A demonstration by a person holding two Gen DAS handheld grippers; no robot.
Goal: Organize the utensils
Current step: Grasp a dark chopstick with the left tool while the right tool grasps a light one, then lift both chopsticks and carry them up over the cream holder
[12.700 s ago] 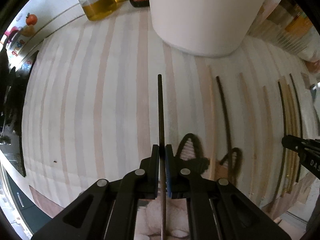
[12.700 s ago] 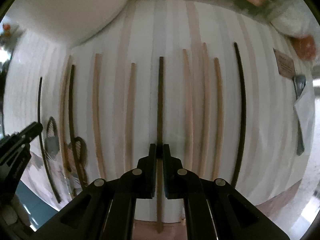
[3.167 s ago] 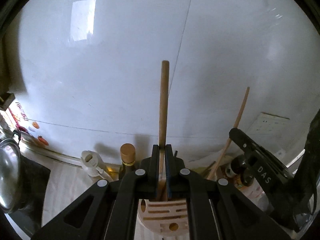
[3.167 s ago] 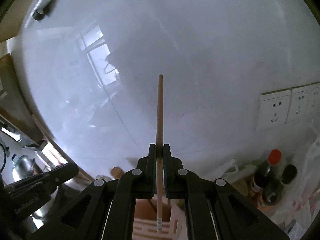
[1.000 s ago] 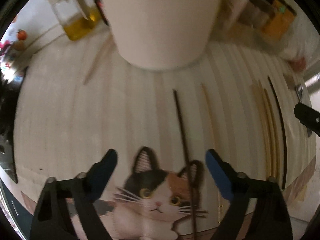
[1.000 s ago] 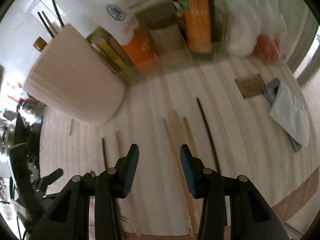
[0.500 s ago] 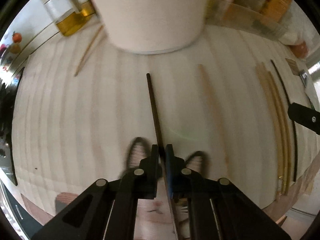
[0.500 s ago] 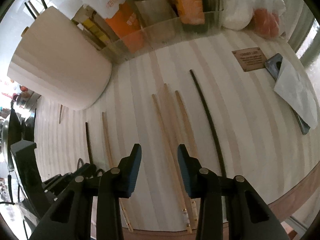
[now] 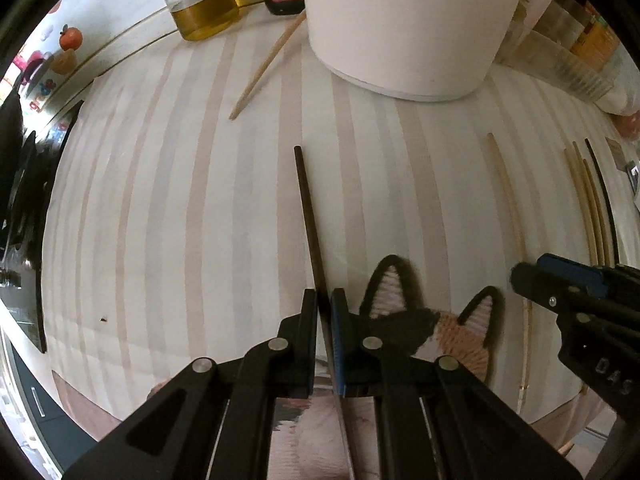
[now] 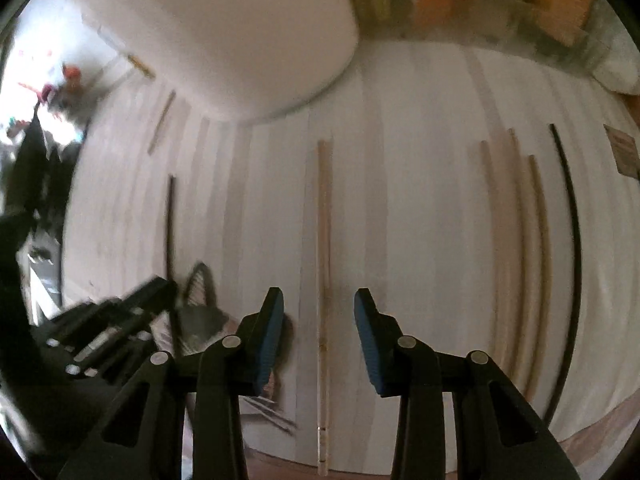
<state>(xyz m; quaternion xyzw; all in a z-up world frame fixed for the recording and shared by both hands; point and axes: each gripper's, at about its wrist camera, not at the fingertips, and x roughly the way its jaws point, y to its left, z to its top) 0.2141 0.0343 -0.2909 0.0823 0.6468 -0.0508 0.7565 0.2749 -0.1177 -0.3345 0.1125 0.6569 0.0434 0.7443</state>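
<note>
Left wrist view: left gripper (image 9: 324, 300), wide open a second earlier, clenched the dark thin chopstick (image 9: 307, 216); right gripper (image 10: 319, 310) was closing around a pale wooden chopstick (image 10: 323, 240), untouched.

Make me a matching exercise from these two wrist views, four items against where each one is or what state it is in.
Things:
1. thin black chopstick
2. pale wooden chopstick
3. big white cylindrical container
4. stray light wooden chopstick

States:
A. standing on the striped mat
B. clamped in the left gripper
C. lying slanted, left of the container
D. between the closing right gripper fingers, untouched

Pairs: 1-B, 2-D, 3-A, 4-C
</note>
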